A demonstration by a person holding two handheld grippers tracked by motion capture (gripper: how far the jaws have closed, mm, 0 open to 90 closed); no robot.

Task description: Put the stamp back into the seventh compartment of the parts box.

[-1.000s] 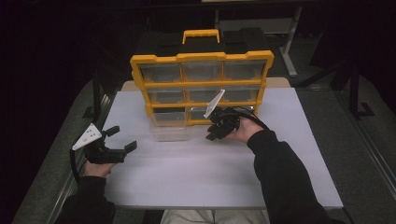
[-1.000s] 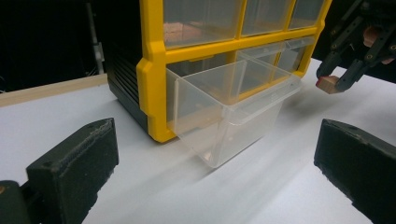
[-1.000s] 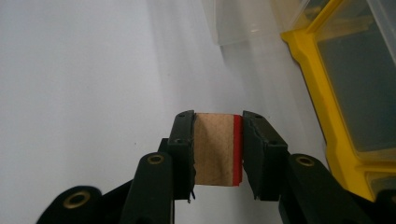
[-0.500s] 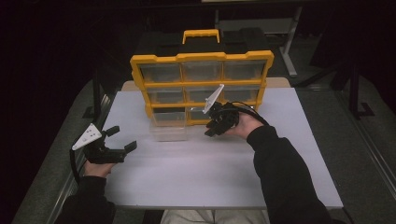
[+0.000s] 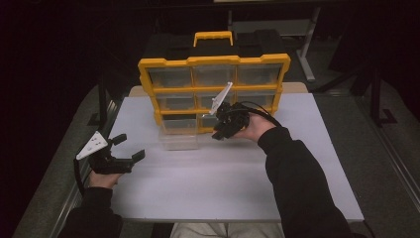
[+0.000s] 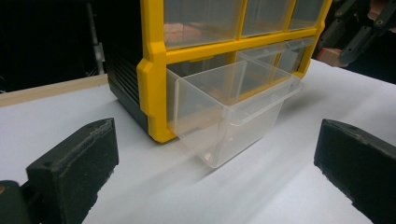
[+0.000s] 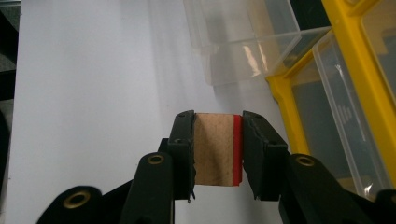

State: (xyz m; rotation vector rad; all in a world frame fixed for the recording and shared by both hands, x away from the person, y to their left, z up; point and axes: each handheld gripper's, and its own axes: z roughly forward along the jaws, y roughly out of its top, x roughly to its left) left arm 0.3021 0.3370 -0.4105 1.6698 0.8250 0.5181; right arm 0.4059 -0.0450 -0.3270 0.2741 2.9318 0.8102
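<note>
A drawer cabinet (image 5: 214,89) is set at the back of the table (image 5: 198,193); a pulled-out drawer (image 5: 178,140) is found before its lower left corner

In the right gripper view, the block (image 7: 217,149) clamped between the jaws shows 1 tan face and a red edge; its lower end is hidden behind the gripper's body, and its other faces cannot be seen. The clear drawer (image 7: 243,39) is cut off by the top edge there, and the yellow organizer (image 7: 299,112) by the top and right edges. In the high view, the block is too small to make out inside the right gripper (image 5: 224,130), which also covers part of the organizer's lower middle drawers. In the left gripper view, the organizer's top is cut off, and what its frosted drawers hold is too blurred to tell.
</note>
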